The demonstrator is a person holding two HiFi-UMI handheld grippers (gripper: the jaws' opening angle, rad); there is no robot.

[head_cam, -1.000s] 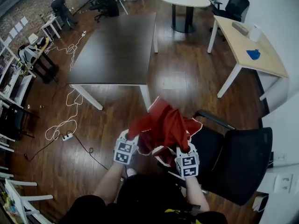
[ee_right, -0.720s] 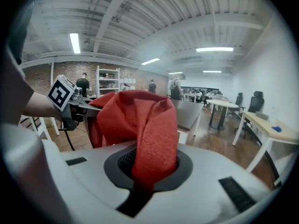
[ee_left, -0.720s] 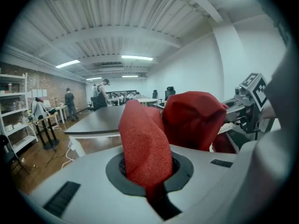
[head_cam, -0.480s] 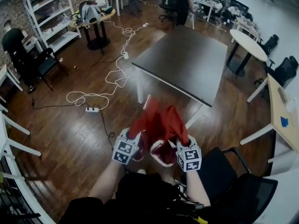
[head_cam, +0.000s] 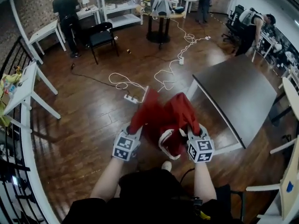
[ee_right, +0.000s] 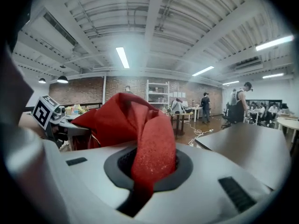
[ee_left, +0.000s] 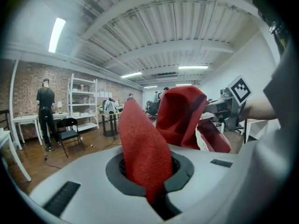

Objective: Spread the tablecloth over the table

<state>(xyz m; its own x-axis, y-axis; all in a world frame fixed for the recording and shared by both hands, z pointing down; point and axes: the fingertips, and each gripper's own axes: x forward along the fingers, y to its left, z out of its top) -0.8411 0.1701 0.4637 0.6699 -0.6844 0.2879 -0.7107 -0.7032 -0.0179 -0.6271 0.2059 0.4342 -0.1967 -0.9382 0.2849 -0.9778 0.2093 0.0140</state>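
Observation:
A bunched red tablecloth [head_cam: 164, 118] hangs in the air between my two grippers, in front of the person's body. My left gripper [head_cam: 133, 132] is shut on one red edge [ee_left: 142, 148], which runs up out of its jaws. My right gripper [head_cam: 192, 130] is shut on another edge [ee_right: 152, 160] of the same cloth. The dark table [head_cam: 243, 94] with white legs stands to the right in the head view; its top [ee_right: 247, 143] also shows at the right of the right gripper view. The cloth is off the table, over the wooden floor.
White cables and a power strip [head_cam: 133, 98] lie on the floor ahead. A black chair [head_cam: 100, 36], shelves [head_cam: 119, 3], a round stand [head_cam: 160, 20] and several people stand at the back. White desks [head_cam: 28, 85] line the left; a light desk [head_cam: 292, 190] sits at the right edge.
The view has swung round: the dark table went from straight ahead to the right side. Both grippers kept their hold on the red cloth, which stayed bunched between them.

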